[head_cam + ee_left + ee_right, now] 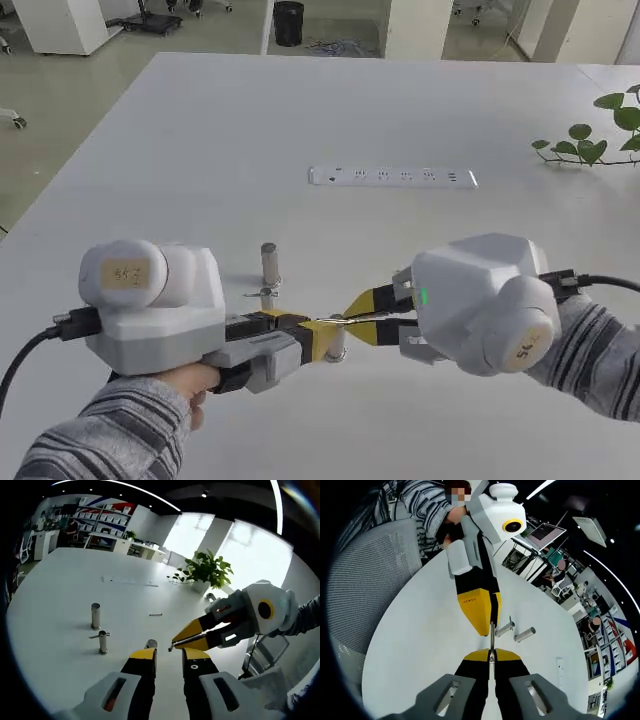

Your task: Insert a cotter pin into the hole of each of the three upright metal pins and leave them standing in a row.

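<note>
Three upright metal pins stand in a row. The far pin [269, 258] [95, 616] is bare. The middle pin [268, 293] [103, 641] [506, 628] has a cotter pin through its top. The near pin [336, 348] [151, 643] stands just past the tips of my left gripper [305, 333] [169, 655], which is open with bare table showing between its jaws. My right gripper [360, 315] [491, 655] is shut on a thin cotter pin [182, 641] [491, 637], level and pointing at the near pin's top and the left jaws.
A loose cotter pin [155, 614] lies on the white table [200, 180] beyond the pins. A white power strip [392, 177] lies further back at the middle. A leafy plant [590, 140] reaches in at the far right edge. A mesh chair [370, 580] stands by the table.
</note>
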Demonstrator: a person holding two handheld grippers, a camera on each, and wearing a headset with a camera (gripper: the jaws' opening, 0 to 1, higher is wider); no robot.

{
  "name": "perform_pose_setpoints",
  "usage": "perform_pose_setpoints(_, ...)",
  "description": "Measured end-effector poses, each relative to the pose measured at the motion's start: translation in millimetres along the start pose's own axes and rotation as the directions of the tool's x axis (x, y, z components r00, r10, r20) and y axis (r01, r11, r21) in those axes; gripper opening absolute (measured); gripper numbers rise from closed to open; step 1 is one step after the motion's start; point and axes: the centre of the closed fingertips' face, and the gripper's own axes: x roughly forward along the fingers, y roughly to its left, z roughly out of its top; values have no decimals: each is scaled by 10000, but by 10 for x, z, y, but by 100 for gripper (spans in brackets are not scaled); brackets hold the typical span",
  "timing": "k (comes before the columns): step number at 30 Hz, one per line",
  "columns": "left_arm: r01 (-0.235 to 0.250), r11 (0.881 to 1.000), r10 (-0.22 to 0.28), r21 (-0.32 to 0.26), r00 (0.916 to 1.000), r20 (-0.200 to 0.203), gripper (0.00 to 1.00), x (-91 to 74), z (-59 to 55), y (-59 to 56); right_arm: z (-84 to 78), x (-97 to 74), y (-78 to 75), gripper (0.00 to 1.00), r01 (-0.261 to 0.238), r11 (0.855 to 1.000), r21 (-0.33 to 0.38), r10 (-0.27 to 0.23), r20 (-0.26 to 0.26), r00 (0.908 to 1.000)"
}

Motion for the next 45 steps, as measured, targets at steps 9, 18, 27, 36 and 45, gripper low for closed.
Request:
perform_pose_setpoints(9,274,9994,-274,-233,9996,24,8,8,-27,-64,62,-21,36,0,-68,9997,-233,69,48,10000)
perform_pose_setpoints(18,419,9983,-416,-402,9991,66,0,13,-34,-111,114,-29,51,0,-64,9994,-341,68,124,9999)
perform_pose_setpoints(27,469,9968,-456,-643,9987,214,0,12,-26,-98,132,-36,41,0,4,9998,-188,0,196,9998)
perform_pose_setpoints(36,542,9919,-546,1146,9985,2,0,-3,-52,-118,145,-37,85,0,-316,9940,1044,273,420,9987)
perform_pose_setpoints(45,939,9182,-756,3847,9952,-624,0,-59,-183,-176,112,-53,189,8,-1473,9022,4054,954,1455,9847)
